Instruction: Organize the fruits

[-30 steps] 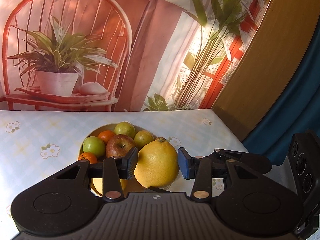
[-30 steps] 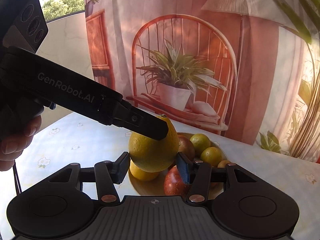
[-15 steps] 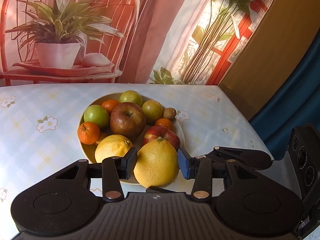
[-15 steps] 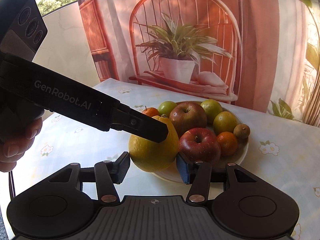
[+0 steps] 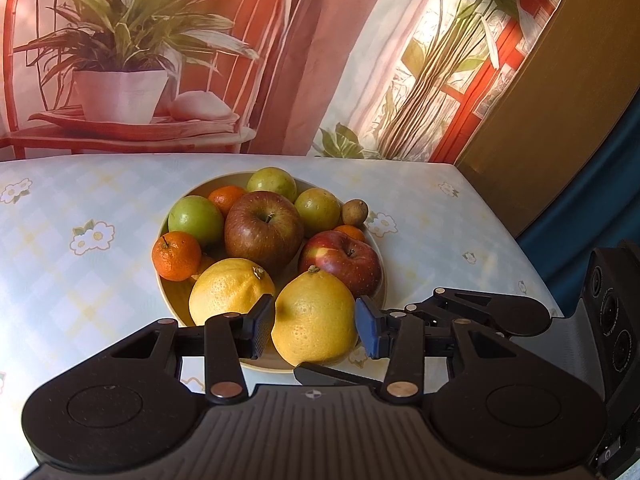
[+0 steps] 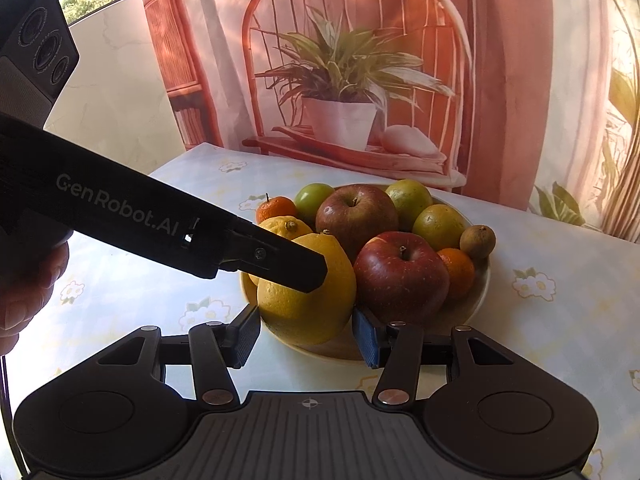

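Looks nearly done: the plate (image 5: 382,276) on the surface (image 5: 60,280) is already loaded with apples, oranges and green fruit. The big yellow citrus (image 5: 314,320) hangs just over the plate's near rim, grasped by both the left gripper (image 5: 315,326) and right gripper (image 6: 306,334), not yet set down.

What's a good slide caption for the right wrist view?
Both tongs bracket a large yellow citrus at the fruit plate's near edge.
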`<action>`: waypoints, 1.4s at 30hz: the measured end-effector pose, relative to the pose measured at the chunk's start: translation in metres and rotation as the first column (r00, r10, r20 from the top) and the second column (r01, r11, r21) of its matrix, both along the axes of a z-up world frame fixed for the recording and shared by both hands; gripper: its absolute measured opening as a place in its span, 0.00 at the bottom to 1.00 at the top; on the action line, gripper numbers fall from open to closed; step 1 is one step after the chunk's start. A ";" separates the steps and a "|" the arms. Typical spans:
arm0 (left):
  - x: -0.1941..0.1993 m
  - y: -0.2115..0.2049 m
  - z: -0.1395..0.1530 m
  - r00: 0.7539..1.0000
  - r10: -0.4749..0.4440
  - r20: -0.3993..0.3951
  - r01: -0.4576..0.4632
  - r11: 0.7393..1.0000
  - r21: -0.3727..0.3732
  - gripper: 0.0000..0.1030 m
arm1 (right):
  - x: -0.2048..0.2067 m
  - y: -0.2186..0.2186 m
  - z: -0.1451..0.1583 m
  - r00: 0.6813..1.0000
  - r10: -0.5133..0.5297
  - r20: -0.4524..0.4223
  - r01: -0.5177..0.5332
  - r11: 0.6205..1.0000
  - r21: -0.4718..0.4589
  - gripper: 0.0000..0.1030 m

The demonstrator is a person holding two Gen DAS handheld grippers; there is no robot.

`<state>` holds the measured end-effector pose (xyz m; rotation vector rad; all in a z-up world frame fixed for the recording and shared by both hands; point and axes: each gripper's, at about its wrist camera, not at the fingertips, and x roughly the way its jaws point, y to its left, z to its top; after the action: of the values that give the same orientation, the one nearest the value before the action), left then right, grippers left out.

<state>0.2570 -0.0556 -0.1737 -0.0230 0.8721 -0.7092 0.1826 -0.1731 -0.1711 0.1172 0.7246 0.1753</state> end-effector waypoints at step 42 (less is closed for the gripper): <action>-0.095 0.095 0.092 0.902 0.287 0.321 -0.311 0.950 0.024 0.83 | -0.075 0.007 0.084 0.970 -0.238 0.058 0.239 0.971 -0.012 1.00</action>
<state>0.1624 0.0396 -0.0818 0.0224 0.5694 -0.3760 0.1074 -0.1662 -0.0871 0.1793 0.6500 -0.0582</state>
